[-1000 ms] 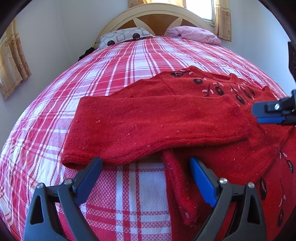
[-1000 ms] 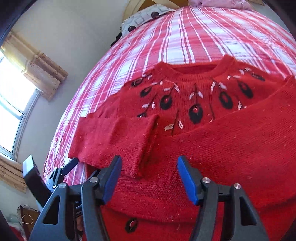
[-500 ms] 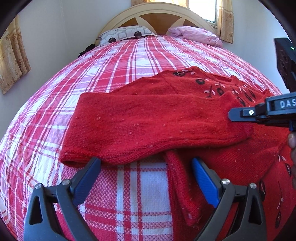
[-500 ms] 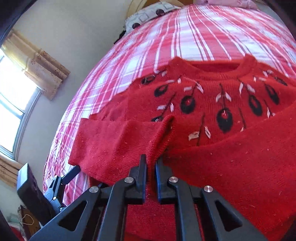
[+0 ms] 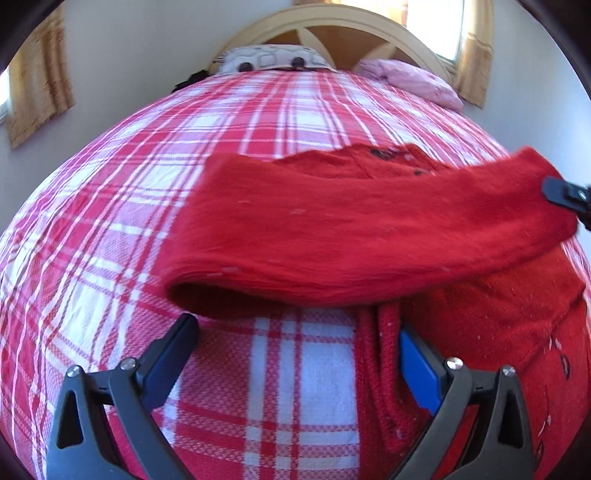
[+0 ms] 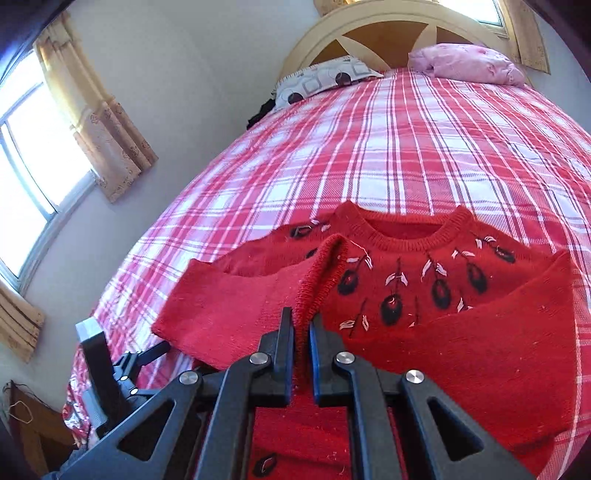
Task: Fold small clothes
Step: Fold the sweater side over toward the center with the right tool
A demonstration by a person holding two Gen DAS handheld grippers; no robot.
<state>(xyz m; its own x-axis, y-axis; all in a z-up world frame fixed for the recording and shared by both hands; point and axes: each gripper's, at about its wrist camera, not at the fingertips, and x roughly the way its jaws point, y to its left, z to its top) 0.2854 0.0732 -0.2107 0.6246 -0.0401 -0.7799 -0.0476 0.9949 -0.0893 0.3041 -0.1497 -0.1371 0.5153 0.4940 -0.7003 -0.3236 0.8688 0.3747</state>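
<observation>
- The fingers of the right gripper (image 6: 302, 328) are pinching the ribbed cuff (image 6: 319, 273) of the sweater's sleeve (image 6: 236, 306), jaws drawn together on the knit and holding it clear of the sweater's chest.
- The left gripper (image 5: 299, 343) is standing wide and empty, hovering at the sweater's near edge; one blue pad is lying just beside the hem ribbing (image 5: 380, 369) without pressing on it.
- The red sweater (image 6: 461, 332) is lying face up on the plaid bedspread (image 6: 369, 155), collar pointing toward the headboard (image 6: 373, 33), with the other sleeve already lying across its chest.
- Risk, as I judge it: the grip is taking only the cuff's thin edge, so the knit could be slipping out if the sleeve is being pulled hard.
- Risk: nothing is pinning the body, so the lift could be dragging the whole sweater across the bedspread and undoing the other sleeve's fold.
- Risk: the open left jaws could be snagging the hem ribbing while closing.
- Counting: one sweater, two sleeves, two grippers, one bedspread.
- Beyond the sweater's collar: one patterned pillow (image 6: 325, 77), one pink bundle (image 6: 465, 61).
</observation>
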